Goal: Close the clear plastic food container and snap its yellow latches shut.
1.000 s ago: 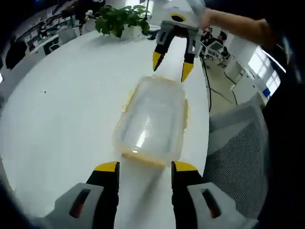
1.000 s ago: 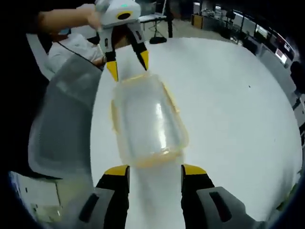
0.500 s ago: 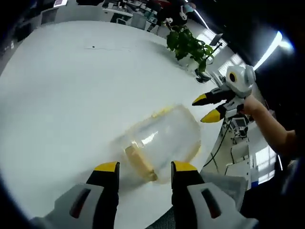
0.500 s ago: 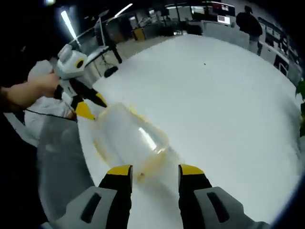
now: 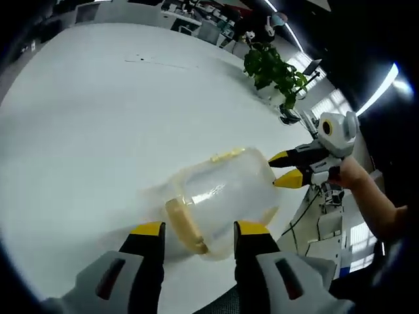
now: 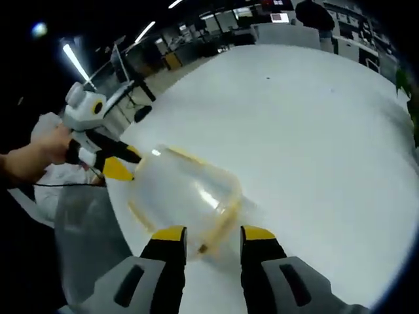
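— Container [image 5: 222, 196] on the white desk [image 5: 98, 111] between my tools?
— Yes. Left tool [image 5: 196, 230] and right tool [image 6: 209, 233] both spread, gripping nothing — it could skid off the near edge.

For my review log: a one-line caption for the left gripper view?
Both grippers flank the clear container on the white table.

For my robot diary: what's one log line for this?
container on table | left gripper open at near end | right gripper open at far end
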